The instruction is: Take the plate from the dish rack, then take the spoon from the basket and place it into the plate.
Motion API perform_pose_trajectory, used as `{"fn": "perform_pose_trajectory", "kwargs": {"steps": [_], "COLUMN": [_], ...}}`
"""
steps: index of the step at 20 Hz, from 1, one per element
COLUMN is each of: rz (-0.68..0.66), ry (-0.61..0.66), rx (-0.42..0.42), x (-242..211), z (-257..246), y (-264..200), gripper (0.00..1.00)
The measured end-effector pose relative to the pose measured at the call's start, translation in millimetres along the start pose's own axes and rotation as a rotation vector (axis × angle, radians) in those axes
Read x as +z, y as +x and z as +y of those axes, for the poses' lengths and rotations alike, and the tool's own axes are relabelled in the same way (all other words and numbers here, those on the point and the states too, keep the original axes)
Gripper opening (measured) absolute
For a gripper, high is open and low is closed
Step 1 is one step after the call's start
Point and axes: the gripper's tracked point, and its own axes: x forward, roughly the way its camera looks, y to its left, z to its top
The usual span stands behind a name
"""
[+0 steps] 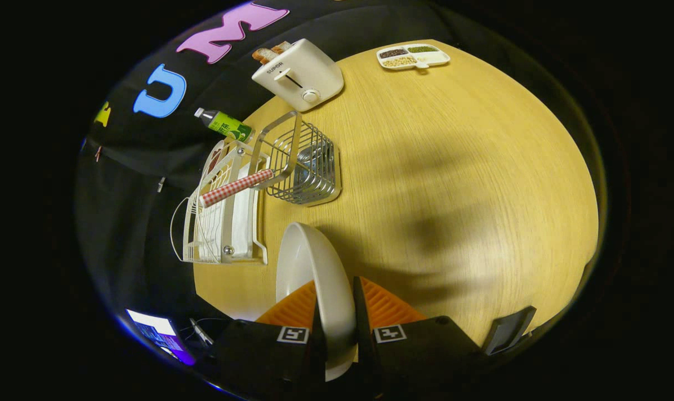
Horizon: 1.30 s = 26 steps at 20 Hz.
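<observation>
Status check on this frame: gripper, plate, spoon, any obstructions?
Gripper shut on plate, held on edge above table. Spoon in wire basket, checkered handle sticking out. Nothing in the way.

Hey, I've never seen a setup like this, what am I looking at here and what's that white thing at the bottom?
This is a handheld two-finger gripper; the camera rides on it, looking forward along its fingers. They are closed on the rim of a white plate, held on edge above a wooden table. Beyond it stand a white dish rack and a wire basket with a checked-handled spoon leaning out. Farther off are a toaster, a green bottle and a divided snack tray.
</observation>
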Motion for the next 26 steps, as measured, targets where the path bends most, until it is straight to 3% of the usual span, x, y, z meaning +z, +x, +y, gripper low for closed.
{"fn": "perform_pose_trajectory", "kwargs": {"steps": [3, 7, 8, 10, 11, 19, 22, 26], "rz": [0.021, -0.008, -0.036, -0.097, -0.136, -0.505, -0.542, -0.561], "ry": [-0.002, -0.054, -0.085, -0.158, -0.2, -0.6, -0.742, -0.904], "rx": [0.038, -0.033, -0.041, -0.038, -0.042, 0.024, 0.07, 0.048], "x": [3, 11, 16, 25, 32, 90, 87, 89], "z": [-1, -24, -26, -24, -20, 65, 99, 116], "y": [8, 8, 6, 1, -5, -41, -36, -14], "gripper": [0.28, 0.36, 0.49, 0.85, 0.97, 0.98, 0.98, 0.99]}}
